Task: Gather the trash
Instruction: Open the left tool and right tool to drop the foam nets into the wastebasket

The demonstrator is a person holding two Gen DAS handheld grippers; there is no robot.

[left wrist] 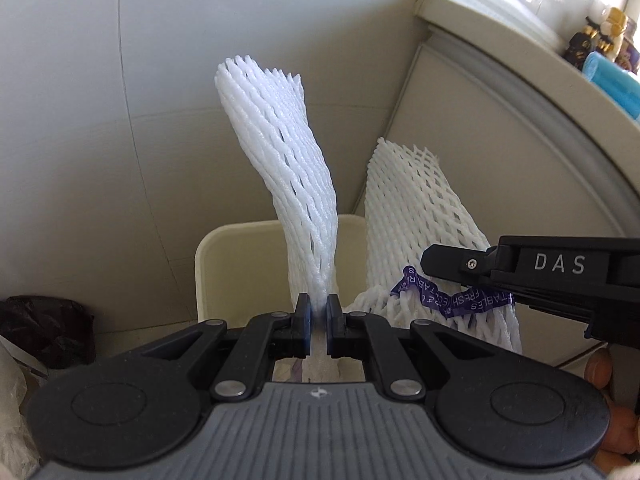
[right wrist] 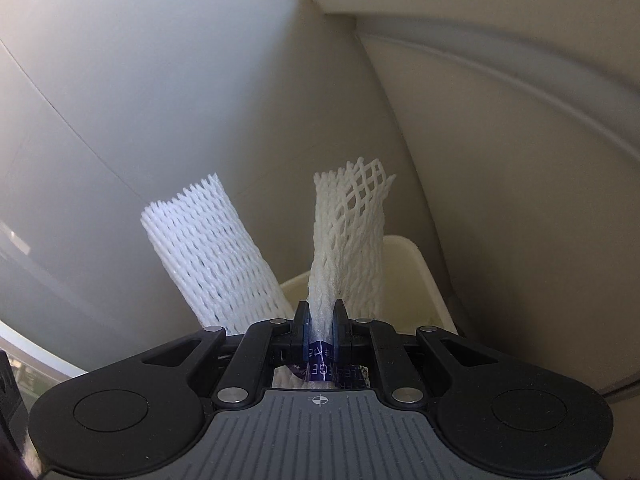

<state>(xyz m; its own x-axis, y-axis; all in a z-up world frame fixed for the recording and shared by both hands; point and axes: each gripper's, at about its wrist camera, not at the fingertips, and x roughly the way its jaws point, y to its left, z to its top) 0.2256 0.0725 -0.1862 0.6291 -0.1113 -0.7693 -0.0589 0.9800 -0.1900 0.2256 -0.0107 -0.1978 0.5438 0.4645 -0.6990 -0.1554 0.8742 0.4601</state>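
A: What could go wrong here, biggest worry first?

B: The cream bin (left wrist: 212, 264) sits beyond and below both foam nets, and only part of its rim shows. If either net is let go off-centre, I judge it lands outside, since foam this light drifts.

A: And the grips?

B: The left hand-held gripper (left wrist: 319, 312) is clenched on the bottom end of the plain foam net (left wrist: 280, 152), which stands up and leans left. The right hand-held gripper (right wrist: 320, 330) is clamped on the banded foam net (right wrist: 348, 232) at its purple band (right wrist: 318, 360). Both pinches are narrow, so a net could slide out, or spring back and snag the other, as they hang just beside each other.

A: What's in the bin?

B: Nothing that I can see; its inside is mostly hidden. A dark crumpled bag (left wrist: 44, 332) lies at the near left, contents unclear.
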